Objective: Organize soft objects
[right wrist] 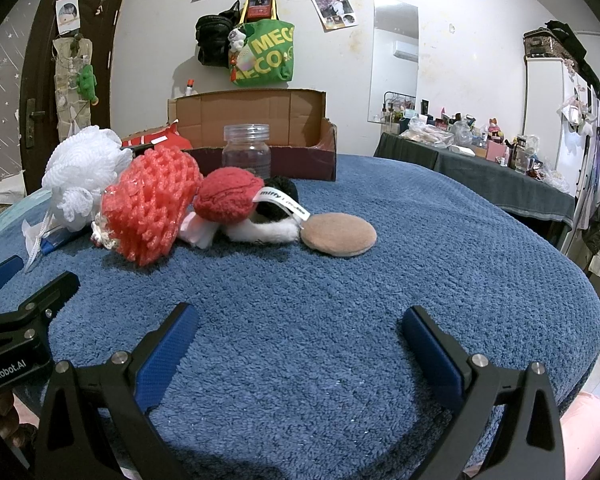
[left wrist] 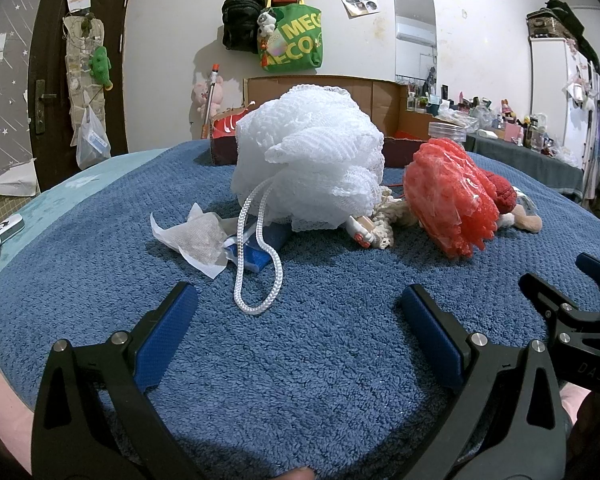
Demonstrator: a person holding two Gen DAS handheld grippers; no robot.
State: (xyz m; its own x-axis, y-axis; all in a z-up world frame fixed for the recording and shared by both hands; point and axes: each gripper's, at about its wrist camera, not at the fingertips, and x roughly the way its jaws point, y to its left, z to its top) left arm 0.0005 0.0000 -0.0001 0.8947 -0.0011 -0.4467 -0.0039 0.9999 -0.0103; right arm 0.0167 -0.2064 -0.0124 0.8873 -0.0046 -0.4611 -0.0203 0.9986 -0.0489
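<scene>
A white mesh bath pouf with a white cord loop lies on the blue towel. It also shows in the right wrist view. Right of it lies a red foam net, then a red plush toy with a label and a tan round puff. My left gripper is open and empty, a short way in front of the pouf. My right gripper is open and empty in front of the plush toy.
An open cardboard box stands behind the pile, with a clear plastic jar in front of it. A crumpled white tissue and a blue packet lie left of the pouf. A cluttered side table stands at the right.
</scene>
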